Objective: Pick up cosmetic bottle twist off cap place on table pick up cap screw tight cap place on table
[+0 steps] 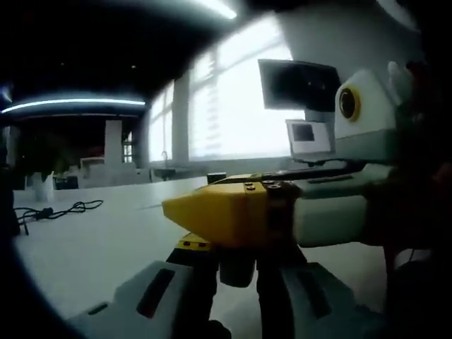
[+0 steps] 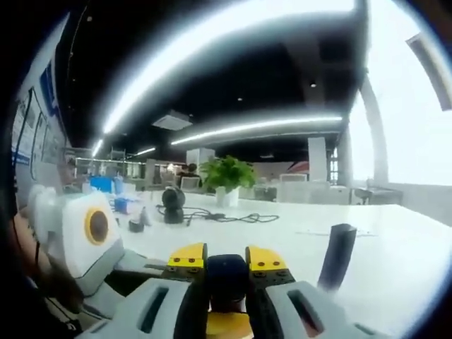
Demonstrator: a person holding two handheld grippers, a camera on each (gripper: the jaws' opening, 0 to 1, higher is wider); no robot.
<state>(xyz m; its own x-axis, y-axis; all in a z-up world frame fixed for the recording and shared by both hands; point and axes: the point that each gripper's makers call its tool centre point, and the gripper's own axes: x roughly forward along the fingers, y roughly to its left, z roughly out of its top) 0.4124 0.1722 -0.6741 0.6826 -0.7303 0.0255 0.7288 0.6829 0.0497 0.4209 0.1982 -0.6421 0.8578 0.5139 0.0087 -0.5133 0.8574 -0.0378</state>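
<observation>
Dim interior, blown-out daylight — heavy fisheye bend.
Windows (image 1: 226,106) glare white; ceiling light strips (image 2: 233,32) curve and smear; the near jaws look soft, perhaps from motion blur.

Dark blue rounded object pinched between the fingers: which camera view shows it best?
The right gripper view: the dark blue rounded object sits centred and close between the right gripper's yellow-tipped fingers. The left gripper view gives just a dark stub of it, mostly hidden under that gripper's yellow fingers.

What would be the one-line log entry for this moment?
right gripper: shut on dark object | left gripper: beside right gripper, state unclear | dark cylinder: upright on table
</observation>
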